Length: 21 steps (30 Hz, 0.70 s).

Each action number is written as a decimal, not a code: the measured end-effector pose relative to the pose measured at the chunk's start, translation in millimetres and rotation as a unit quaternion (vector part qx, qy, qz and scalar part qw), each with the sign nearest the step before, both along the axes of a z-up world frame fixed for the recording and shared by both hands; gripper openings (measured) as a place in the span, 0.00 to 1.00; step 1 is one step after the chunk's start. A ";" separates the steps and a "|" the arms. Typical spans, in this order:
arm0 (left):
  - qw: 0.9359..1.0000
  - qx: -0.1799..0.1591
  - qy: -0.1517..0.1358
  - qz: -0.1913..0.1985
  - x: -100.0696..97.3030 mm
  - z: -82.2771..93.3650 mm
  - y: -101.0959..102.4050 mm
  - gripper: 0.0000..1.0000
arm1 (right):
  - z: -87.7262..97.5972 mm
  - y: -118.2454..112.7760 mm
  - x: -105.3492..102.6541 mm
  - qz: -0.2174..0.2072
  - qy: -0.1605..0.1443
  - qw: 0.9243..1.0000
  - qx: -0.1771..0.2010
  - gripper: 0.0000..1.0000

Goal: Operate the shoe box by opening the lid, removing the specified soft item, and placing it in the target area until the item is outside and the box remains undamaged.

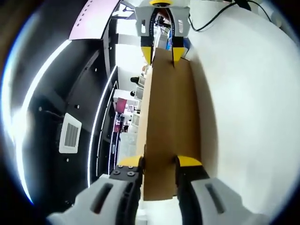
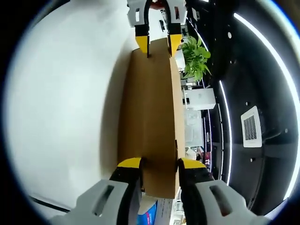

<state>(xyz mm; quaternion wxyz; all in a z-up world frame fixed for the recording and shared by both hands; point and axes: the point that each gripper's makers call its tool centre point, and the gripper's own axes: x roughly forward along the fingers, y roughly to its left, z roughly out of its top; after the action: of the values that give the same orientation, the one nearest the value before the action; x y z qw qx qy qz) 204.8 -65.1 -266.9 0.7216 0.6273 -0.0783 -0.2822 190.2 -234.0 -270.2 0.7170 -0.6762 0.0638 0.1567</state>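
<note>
Both grippers are clamped on opposite ends of one brown cardboard panel, most likely the shoe box lid (image 1: 169, 122), which is held up in the air between them. In the left gripper view, the left gripper (image 1: 159, 161) has its yellow-tipped jaws closed narrow on the near edge of the panel, and the right gripper (image 1: 161, 54) bites the far edge at the top of the view. The right gripper view mirrors this: the right gripper (image 2: 159, 164) pinches the near end and the left gripper (image 2: 158, 44) holds the far end. Behind the lid lie a white table surface (image 1: 248, 117), a dark ceiling with light strips and a square vent (image 1: 70, 133), and a green potted plant (image 2: 194, 58). The views are rolled so strongly that I cannot tell where the box body or the soft item sits. The step in hand appears to be the lid-opening stage, with the lid lifted clear. The next move calls for setting the lid down without creasing it, then freeing a gripper to reach for the soft item.
</note>
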 end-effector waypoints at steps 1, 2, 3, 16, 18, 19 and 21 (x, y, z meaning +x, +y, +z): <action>1.000 -0.018 0.017 -0.003 -1.8 0.1 -0.4 0.28 | -0.1 -0.1 0.0 0.001 0.000 1.000 0.000 0.29; 0.999 -0.031 0.029 0.000 -2.8 0.8 0.7 0.29 | 0.1 -0.2 0.0 0.001 0.000 1.000 0.000 0.29; 0.998 -0.045 0.043 -0.004 -4.8 2.9 1.3 0.32 | 0.2 -0.2 0.2 0.002 0.001 1.000 0.001 0.29; 0.921 -0.282 0.268 0.001 -49.2 29.3 28.9 0.61 | 0.0 -1.3 1.2 -0.006 -0.003 1.000 0.014 0.30; 0.908 -0.300 0.292 -0.006 -60.0 33.2 31.3 0.68 | 0.1 -1.1 1.0 -0.006 -0.002 1.000 0.015 0.30; 0.901 -0.308 0.305 -0.007 -64.6 34.4 32.7 0.69 | 0.1 -1.0 0.8 -0.007 -0.002 1.000 0.016 0.30; 0.884 -0.325 0.336 -0.001 -75.5 34.9 36.7 0.74 | 0.0 -0.4 0.1 -0.009 -0.002 1.000 0.021 0.30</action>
<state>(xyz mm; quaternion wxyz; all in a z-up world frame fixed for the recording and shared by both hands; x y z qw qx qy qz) 129.3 -28.5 -232.1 0.8678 0.2249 0.0805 -0.4357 190.3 -234.4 -270.2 0.7322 -0.6609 0.0653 0.1507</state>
